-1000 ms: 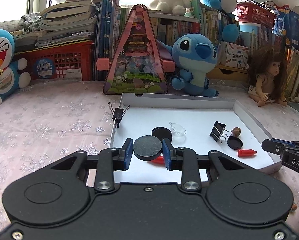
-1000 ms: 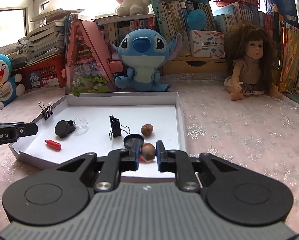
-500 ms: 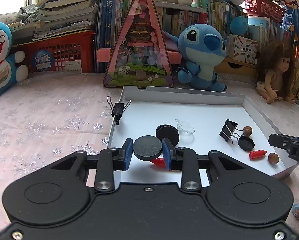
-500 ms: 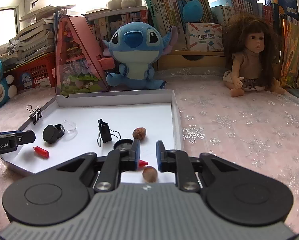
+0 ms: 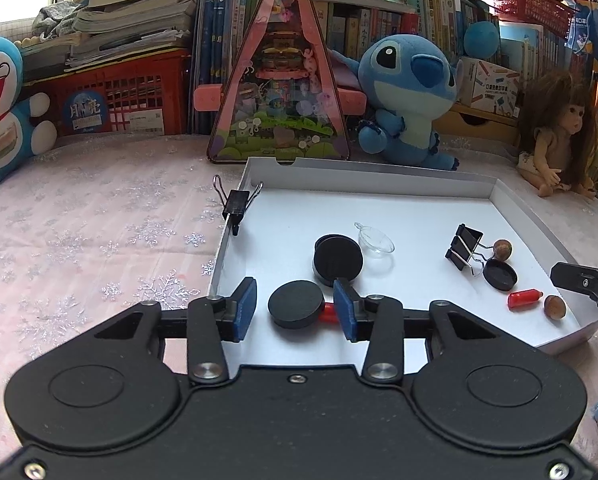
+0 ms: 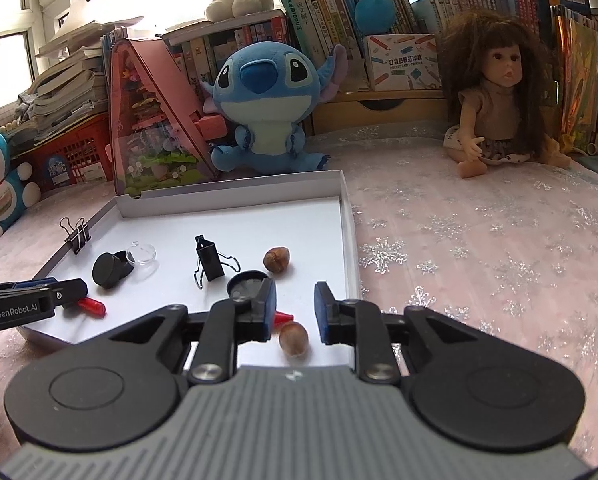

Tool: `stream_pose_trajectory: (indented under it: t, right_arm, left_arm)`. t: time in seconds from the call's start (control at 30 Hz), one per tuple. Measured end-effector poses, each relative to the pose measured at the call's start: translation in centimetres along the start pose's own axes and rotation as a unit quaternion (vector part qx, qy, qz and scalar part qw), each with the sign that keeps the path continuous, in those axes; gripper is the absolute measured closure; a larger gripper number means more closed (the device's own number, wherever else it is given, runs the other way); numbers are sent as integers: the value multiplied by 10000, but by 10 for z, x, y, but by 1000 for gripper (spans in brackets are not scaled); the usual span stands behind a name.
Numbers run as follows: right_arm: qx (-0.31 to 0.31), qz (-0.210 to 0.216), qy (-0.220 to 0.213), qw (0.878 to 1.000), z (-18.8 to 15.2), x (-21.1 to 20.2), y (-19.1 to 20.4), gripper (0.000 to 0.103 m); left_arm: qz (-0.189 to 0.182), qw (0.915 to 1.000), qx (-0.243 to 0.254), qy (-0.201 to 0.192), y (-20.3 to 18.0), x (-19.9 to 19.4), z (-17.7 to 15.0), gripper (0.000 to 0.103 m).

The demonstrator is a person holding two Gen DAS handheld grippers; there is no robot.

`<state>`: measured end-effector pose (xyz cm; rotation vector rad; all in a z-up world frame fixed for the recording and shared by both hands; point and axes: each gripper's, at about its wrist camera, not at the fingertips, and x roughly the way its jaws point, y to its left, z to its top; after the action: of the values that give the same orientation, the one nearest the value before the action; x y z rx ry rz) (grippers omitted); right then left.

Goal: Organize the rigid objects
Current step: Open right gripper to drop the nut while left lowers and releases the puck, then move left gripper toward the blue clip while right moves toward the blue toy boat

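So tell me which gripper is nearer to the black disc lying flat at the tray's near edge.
Left. The left gripper is open with the black disc between its fingers. The right gripper is open at the tray's opposite corner, over a hazelnut.

In the white tray [image 5: 515,216], a flat black disc [image 5: 296,309] lies at the near edge, with a round black case [image 5: 337,261] tilted just behind it beside a clear dish [image 5: 375,241]. 2 brown nuts [image 6: 276,259] [image 6: 294,338], 2 red caps [image 5: 523,299] [image 6: 91,306], a black lid [image 6: 245,285] and a black binder clip [image 6: 209,262] lie toward the tray's right side, and another clip [image 5: 236,204] grips its left rim.
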<state>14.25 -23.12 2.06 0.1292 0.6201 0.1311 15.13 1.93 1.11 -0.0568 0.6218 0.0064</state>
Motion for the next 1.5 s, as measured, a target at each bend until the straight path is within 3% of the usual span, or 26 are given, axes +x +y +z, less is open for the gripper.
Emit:
stream_pose_trajectory:
  t: [0.23, 0.63, 0.97, 1.5]
  right_arm:
    - [-20, -2, -121, 9999, -4, -11, 1, 49]
    - [-331, -18, -384, 9987, -19, -45, 7, 27]
    - [-907, -95, -360, 9952, -53, -71, 18, 24]
    - [-1103, -224, -208, 9934, -93, -84, 19, 24]
  left_arm:
    - [-102, 9998, -11, -157, 1, -22, -4, 50]
    - [-784, 9949, 435, -455, -22, -86, -28, 33]
    - [-1033, 9925, 629, -159, -33, -100, -58, 33]
    - [-888, 9923, 869, -17, -42, -93, -83, 38]
